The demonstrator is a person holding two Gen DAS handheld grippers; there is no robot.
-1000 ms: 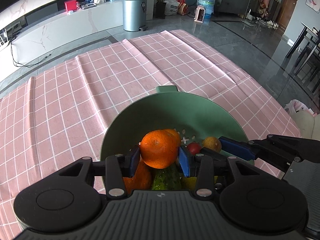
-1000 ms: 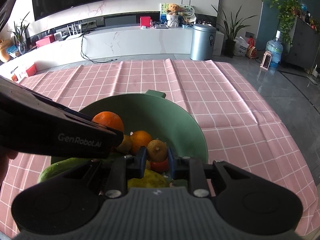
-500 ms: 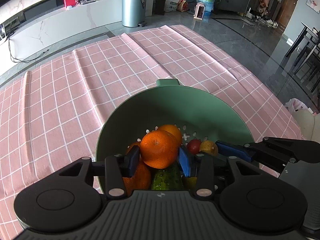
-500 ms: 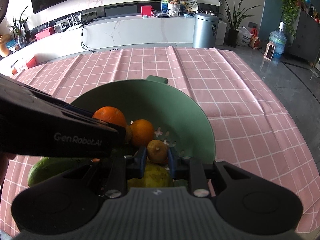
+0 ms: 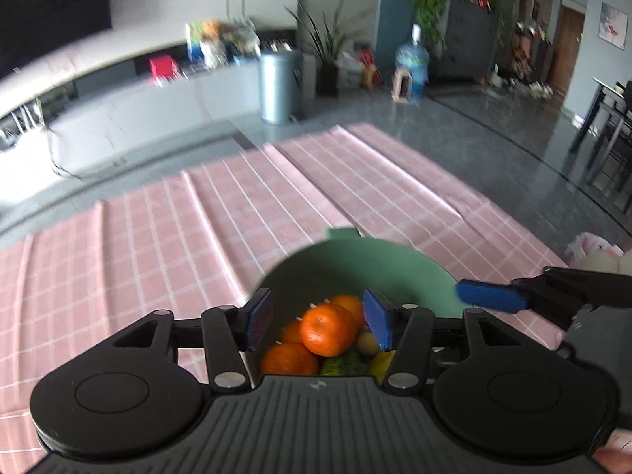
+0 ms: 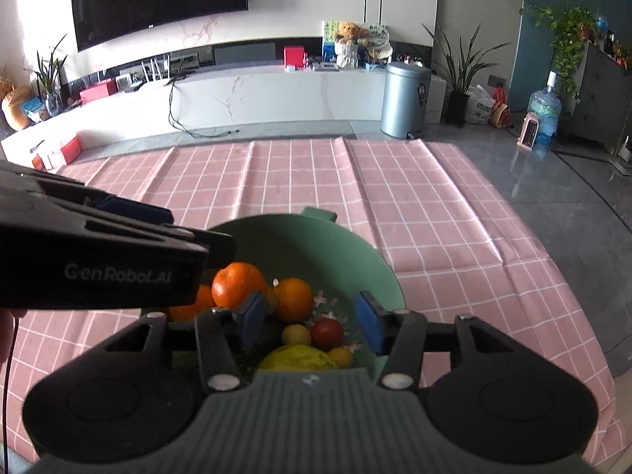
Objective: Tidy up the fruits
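Left wrist view: left hand-held gripper (image 5: 319, 326) gapes empty over oranges (image 5: 327, 329) in the bowl (image 5: 367, 264); right hand-held gripper (image 6: 309, 322), at 3 o'clock, likewise gapes.

One green colander bowl (image 6: 367, 260). Oranges: four, counting top orange (image 6: 239, 284), second orange (image 6: 294, 299), third orange (image 5: 290, 358) and a fourth (image 5: 292, 331) half hidden. One red tomato-like fruit (image 6: 327, 333). Two small yellow fruits (image 6: 296, 334) (image 6: 340, 356). One large yellow-green fruit (image 6: 298, 357). One dark green fruit (image 5: 341, 364). Two grippers: left gripper (image 5: 318, 320), right gripper (image 6: 310, 320).
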